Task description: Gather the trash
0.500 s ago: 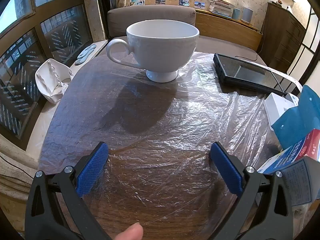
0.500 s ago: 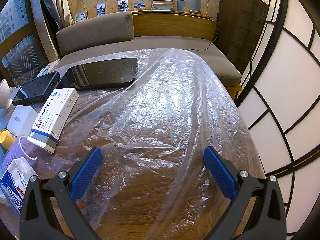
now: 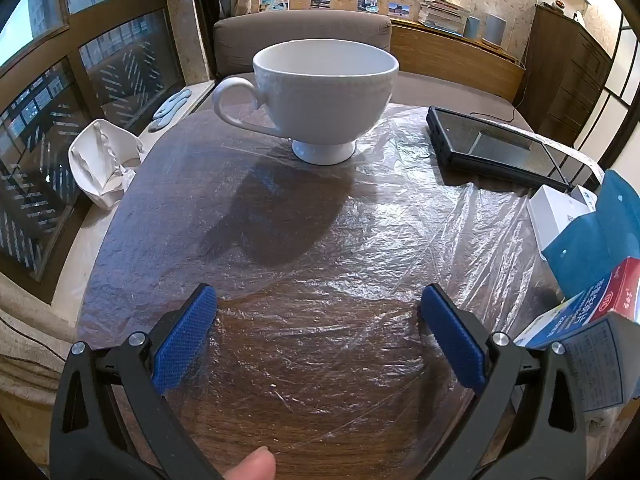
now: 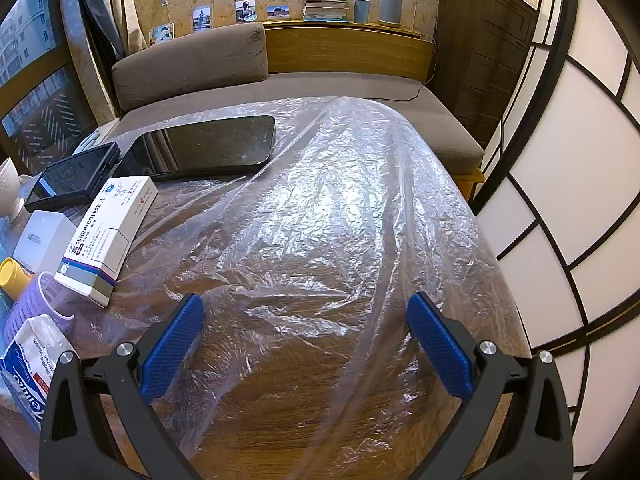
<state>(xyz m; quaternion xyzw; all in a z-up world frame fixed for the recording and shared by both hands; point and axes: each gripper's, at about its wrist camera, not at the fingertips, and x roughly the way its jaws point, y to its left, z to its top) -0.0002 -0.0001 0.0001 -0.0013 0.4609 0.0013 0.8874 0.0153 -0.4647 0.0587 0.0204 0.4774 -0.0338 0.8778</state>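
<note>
A clear crinkled plastic sheet (image 3: pixel 400 220) lies spread over the round wooden table; it also shows in the right wrist view (image 4: pixel 340 220), bunched in ridges. My left gripper (image 3: pixel 318 336) is open and empty, low over the sheet at the table's near side. My right gripper (image 4: pixel 306 340) is open and empty over the sheet's right half. A white medicine box (image 4: pixel 108 236), a small white box (image 4: pixel 42 236), a tissue pack (image 4: pixel 30 360) and a purple cup (image 4: pixel 34 304) lie at the left of the right wrist view.
A white footed cup (image 3: pixel 320 96) stands at the table's far side. A black tablet (image 3: pixel 496 148) and a larger black slab (image 4: pixel 208 148) lie at the back. A blue folder (image 3: pixel 600 236) and boxes (image 3: pixel 592 312) crowd the right. A white bin (image 3: pixel 100 160) sits left, off the table.
The left gripper has shifted very slightly back from the cup. The right gripper's view is nearly the same.
</note>
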